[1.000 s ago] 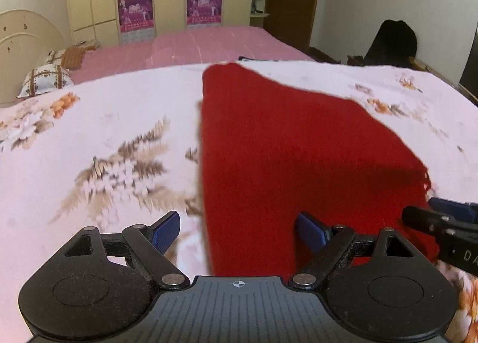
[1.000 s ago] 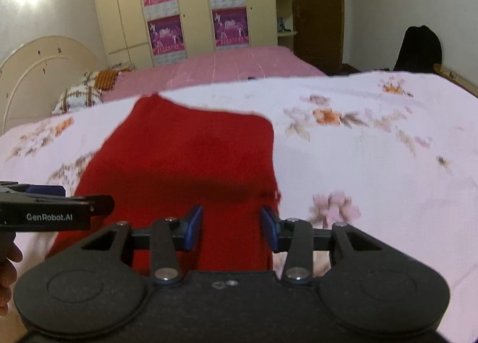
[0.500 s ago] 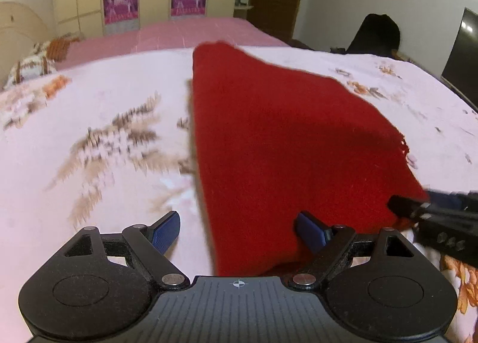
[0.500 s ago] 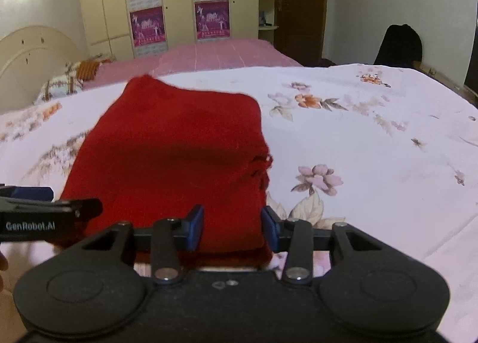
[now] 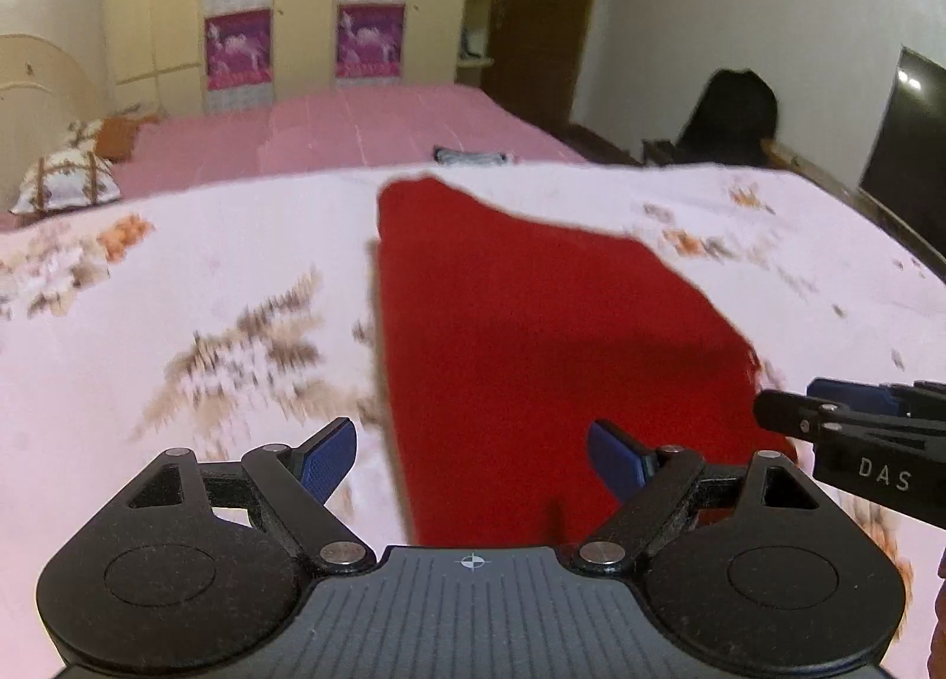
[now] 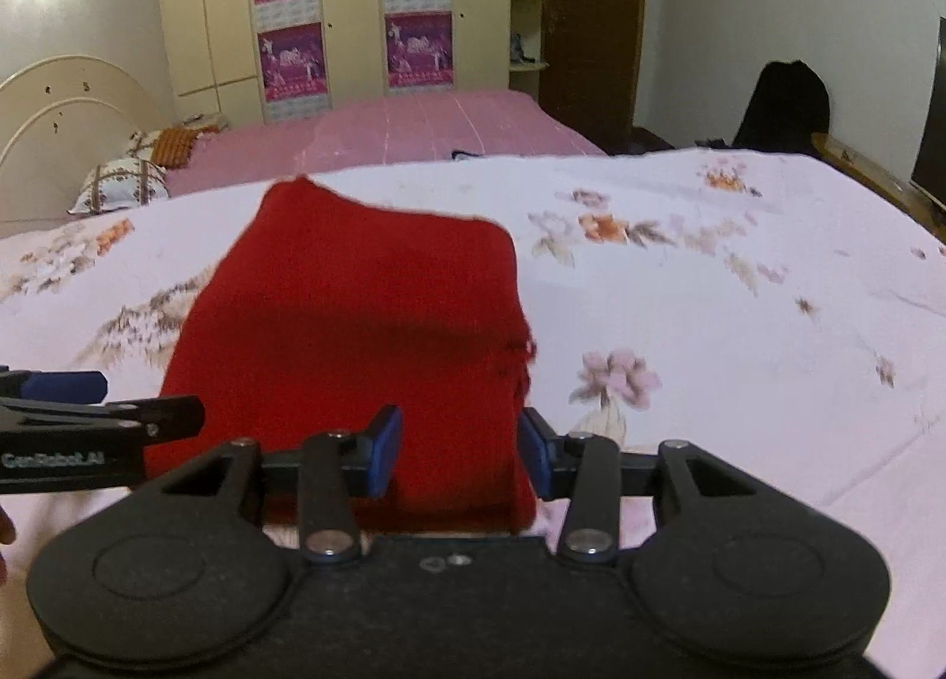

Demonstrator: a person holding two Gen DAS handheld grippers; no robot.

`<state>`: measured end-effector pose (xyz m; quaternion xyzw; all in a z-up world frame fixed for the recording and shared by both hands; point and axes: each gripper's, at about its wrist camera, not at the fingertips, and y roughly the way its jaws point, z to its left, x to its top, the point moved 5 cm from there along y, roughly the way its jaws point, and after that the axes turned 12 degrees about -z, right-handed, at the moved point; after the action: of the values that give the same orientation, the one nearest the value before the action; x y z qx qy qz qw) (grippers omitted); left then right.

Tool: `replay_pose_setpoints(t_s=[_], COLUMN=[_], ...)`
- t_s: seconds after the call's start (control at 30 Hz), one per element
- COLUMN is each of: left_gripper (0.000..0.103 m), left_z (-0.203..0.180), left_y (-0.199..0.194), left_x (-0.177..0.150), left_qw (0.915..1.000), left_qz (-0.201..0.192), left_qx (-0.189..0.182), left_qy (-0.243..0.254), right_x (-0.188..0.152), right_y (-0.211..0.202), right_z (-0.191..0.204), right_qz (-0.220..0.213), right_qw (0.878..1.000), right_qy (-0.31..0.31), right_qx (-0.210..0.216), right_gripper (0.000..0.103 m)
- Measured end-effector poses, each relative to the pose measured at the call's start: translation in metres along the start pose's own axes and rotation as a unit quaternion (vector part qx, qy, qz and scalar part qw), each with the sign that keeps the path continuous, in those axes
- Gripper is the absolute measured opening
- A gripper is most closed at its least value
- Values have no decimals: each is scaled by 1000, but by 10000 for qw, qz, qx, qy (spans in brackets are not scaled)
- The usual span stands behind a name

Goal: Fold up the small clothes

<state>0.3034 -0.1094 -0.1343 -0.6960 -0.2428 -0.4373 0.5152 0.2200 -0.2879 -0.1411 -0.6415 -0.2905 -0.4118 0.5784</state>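
A red knitted cloth [image 5: 532, 336] lies folded flat on the floral bedspread [image 5: 177, 265]. In the left wrist view my left gripper [image 5: 470, 442] hangs open wide above its near left edge, and the edge runs between the fingers untouched. In the right wrist view the red cloth [image 6: 366, 312] has a frayed right edge. My right gripper [image 6: 458, 431] stands partly open over its near right corner, pads apart from the fabric. Each gripper shows from the side in the other's view: the right gripper [image 5: 792, 398], the left gripper [image 6: 142, 398].
The floral bedspread [image 6: 709, 324] stretches wide to the right and left of the cloth. Behind it is a pink bed [image 6: 414, 129] with pillows [image 6: 118, 182] and a small dark item [image 5: 470, 154]. A dark chair [image 6: 780, 106] and a screen [image 5: 904, 135] stand at the right.
Both grippers have lifted and drawn back from the red cloth, which now looks smaller and farther. The cloth stays flat on the bedspread. Both gaps look unchanged.
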Motion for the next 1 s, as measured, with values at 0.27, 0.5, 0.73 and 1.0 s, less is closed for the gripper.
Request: replay_pose_setpoints(t_s=[0.27, 0.5, 0.73, 1.0], left_gripper=[85, 85, 98, 98], left_z=[0, -7, -5, 2], left_y=[38, 74, 97, 108], left_x=[27, 26, 15, 12], left_qw=[9990, 9977, 9975, 9976], left_qz=[-18, 150, 203, 320], left_qx=[413, 641, 658, 377], left_qy=[-196, -126, -157, -487], right_x=[31, 40, 25, 16], right_y=[30, 61, 93, 111], right_z=[-16, -23, -30, -34], right_qz=[-157, -94, 247, 419], right_qw=[9995, 9988, 9979, 9957], right_qy=[69, 41, 50, 189], right_qx=[265, 480, 597, 804], right_gripper=[43, 48, 57, 68])
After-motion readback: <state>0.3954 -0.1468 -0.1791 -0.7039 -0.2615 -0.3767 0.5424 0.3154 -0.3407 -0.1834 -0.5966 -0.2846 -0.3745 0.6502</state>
